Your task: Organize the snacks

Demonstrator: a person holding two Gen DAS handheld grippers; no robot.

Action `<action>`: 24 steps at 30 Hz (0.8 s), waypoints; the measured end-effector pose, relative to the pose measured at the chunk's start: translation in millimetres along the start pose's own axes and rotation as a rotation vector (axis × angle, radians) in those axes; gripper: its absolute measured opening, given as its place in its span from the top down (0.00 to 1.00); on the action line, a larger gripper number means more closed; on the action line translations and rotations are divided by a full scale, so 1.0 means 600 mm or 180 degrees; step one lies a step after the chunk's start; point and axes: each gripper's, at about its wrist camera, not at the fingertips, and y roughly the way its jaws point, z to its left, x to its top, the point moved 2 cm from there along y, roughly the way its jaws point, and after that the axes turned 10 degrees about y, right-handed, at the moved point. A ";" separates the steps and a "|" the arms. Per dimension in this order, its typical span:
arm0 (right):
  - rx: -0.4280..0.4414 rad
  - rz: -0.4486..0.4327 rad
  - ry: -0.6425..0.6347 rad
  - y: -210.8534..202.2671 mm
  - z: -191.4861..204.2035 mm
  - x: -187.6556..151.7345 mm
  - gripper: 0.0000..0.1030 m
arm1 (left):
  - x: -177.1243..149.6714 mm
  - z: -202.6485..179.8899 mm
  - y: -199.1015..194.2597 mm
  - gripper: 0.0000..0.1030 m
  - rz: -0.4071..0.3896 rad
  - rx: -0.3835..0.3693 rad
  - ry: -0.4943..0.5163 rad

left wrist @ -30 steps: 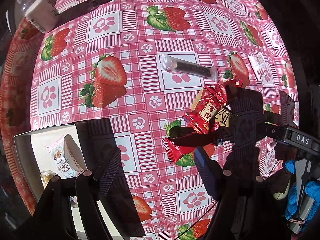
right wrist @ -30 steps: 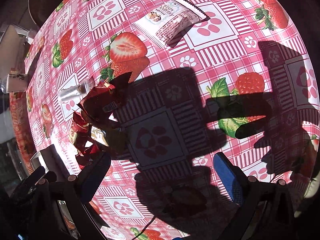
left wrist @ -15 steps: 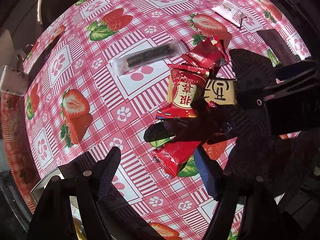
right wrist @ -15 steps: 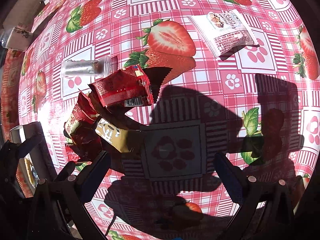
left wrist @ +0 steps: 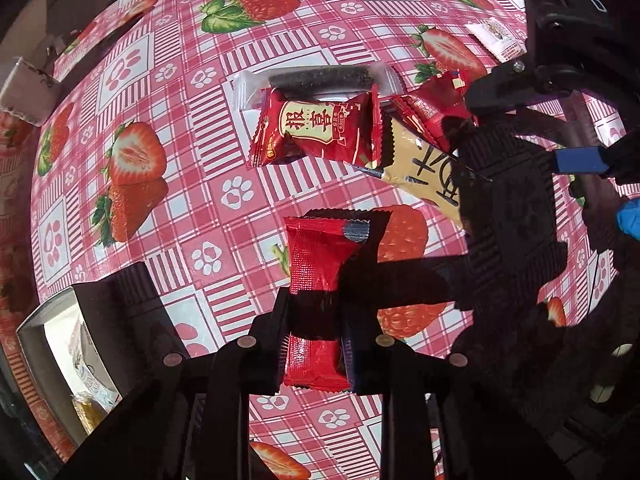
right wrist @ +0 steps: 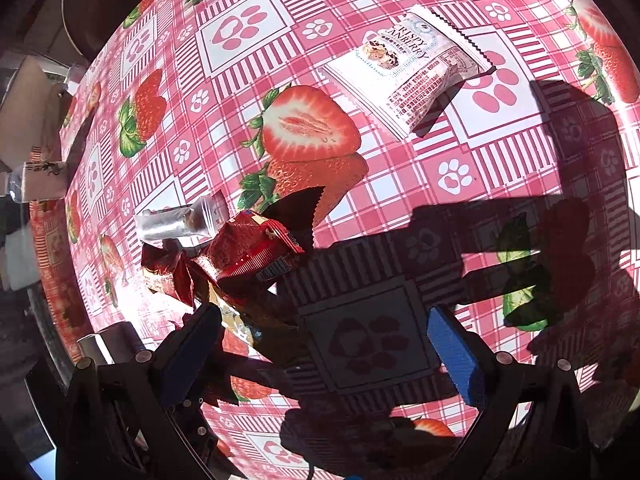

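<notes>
Our left fingers (left wrist: 314,344) have just closed on the red packet (left wrist: 316,280) by its near end, so it may slip free when lifted, while our right fingers (right wrist: 320,344) stand wide and empty.

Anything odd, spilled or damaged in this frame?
Nothing spilled or torn. The left gripper, whose jaws have just been closing, pinches a plain red packet. The other snacks lie jumbled: a red labelled packet overlaps a clear-wrapped dark bar.
</notes>
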 end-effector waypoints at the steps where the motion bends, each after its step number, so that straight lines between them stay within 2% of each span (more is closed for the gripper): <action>1: 0.0050 -0.0019 0.0057 0.002 0.004 0.007 0.00 | -0.006 0.003 -0.002 0.74 0.0014 0.0065 -0.0011; 3: 0.0124 -0.0030 0.0174 0.010 0.013 0.022 0.00 | -0.011 0.012 -0.009 0.69 -0.0005 0.0199 -0.0030; 4: 0.0169 -0.0026 0.0237 0.011 0.017 0.027 0.00 | -0.010 0.019 -0.016 0.61 -0.0067 0.0197 -0.0047; 5: 0.0209 -0.0016 0.0300 0.012 0.022 0.030 0.00 | -0.006 0.023 -0.019 0.42 -0.0108 0.0165 -0.0073; 7: 0.0189 -0.0012 0.0361 0.020 0.031 0.031 0.00 | 0.005 0.031 -0.016 0.21 -0.0110 0.0119 -0.0139; 9: -0.0009 -0.0054 0.0294 0.022 0.049 0.009 0.06 | 0.014 0.038 0.000 0.21 0.0028 0.0054 -0.0225; 10: -0.0114 -0.0088 0.0211 0.019 0.053 0.007 0.17 | 0.013 0.047 0.009 0.21 0.0117 0.0031 -0.0300; 11: -0.0197 -0.0139 0.0087 0.013 0.056 0.002 0.43 | 0.011 0.052 0.012 0.23 0.0135 -0.0019 -0.0383; 12: -0.0243 -0.0182 -0.0045 0.008 0.060 -0.002 0.62 | 0.007 0.056 0.012 0.27 0.0090 -0.0097 -0.0491; 13: -0.0243 -0.0125 -0.0153 0.009 0.061 -0.005 0.70 | 0.004 0.056 0.011 0.32 0.0074 -0.0077 -0.0489; 15: -0.0242 -0.0058 -0.0267 0.007 0.053 -0.014 0.70 | 0.000 0.052 0.003 0.53 0.0021 -0.0072 -0.0354; 16: -0.0257 -0.0063 -0.0293 0.003 0.044 -0.019 0.70 | -0.002 0.047 -0.004 0.72 0.0025 -0.0071 -0.0268; 20: -0.0253 0.0021 -0.0364 -0.005 -0.011 -0.061 0.70 | -0.039 0.025 -0.006 0.75 0.0052 -0.0207 -0.0225; 24: -0.0441 0.0117 -0.0551 -0.009 -0.063 -0.134 0.70 | -0.092 -0.002 -0.006 0.75 0.0111 -0.0264 -0.0217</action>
